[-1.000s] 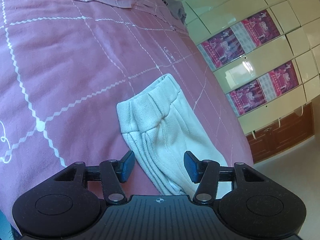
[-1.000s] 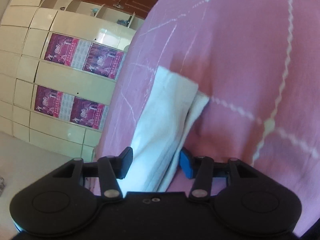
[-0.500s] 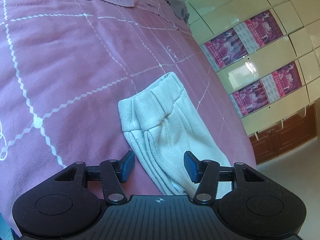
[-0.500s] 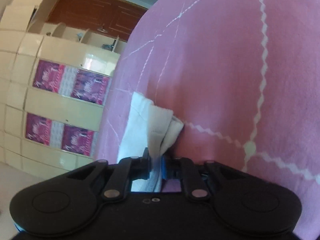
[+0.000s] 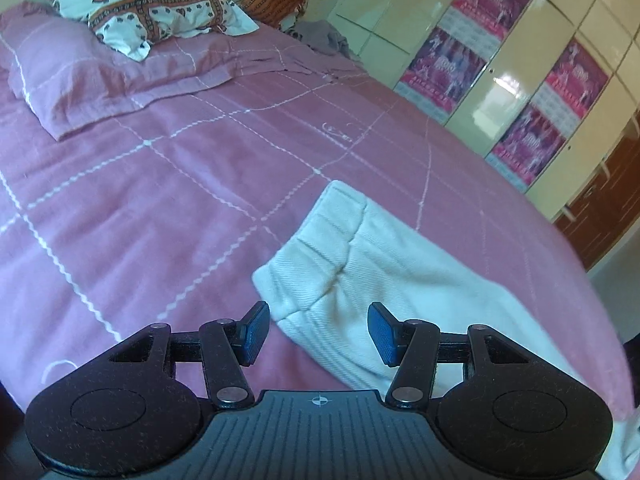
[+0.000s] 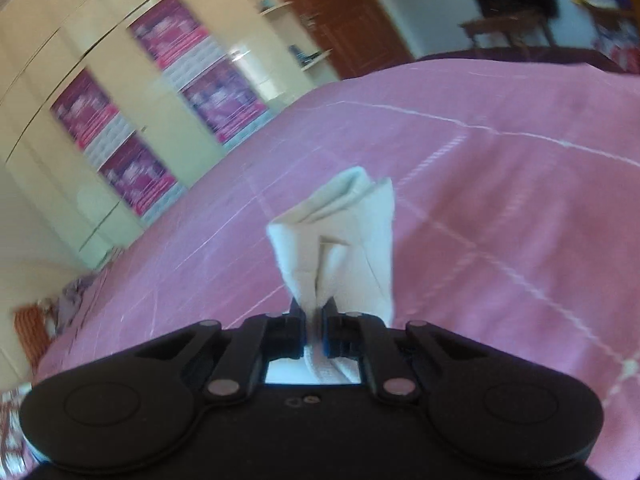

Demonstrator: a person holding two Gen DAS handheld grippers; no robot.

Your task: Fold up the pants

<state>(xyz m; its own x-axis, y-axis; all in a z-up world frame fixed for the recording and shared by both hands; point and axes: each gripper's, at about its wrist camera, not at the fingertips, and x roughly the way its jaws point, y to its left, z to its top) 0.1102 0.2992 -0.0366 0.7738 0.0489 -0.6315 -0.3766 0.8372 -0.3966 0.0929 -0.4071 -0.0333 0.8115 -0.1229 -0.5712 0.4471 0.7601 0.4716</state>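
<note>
The white pants (image 5: 384, 268) lie folded lengthwise on the pink bedspread (image 5: 160, 200), waistband end toward the pillows. My left gripper (image 5: 316, 334) is open and empty, hovering just before the waistband end, its blue pads on either side of the cloth's edge. My right gripper (image 6: 314, 328) is shut on the leg end of the pants (image 6: 340, 240), which stands up bunched above the jaws, lifted off the bedspread (image 6: 500, 220).
A pink pillow (image 5: 80, 76) and a patterned pillow (image 5: 136, 4) lie at the head of the bed. Cream wardrobe doors with magenta posters (image 5: 492, 40) stand beside the bed. A wooden door (image 6: 344, 16) is beyond. The bed edge runs along the wardrobe side.
My right gripper closed on the leg end and lifted it, swinging up and around. My left gripper tilted up, bringing the pillows into view; it stays open.
</note>
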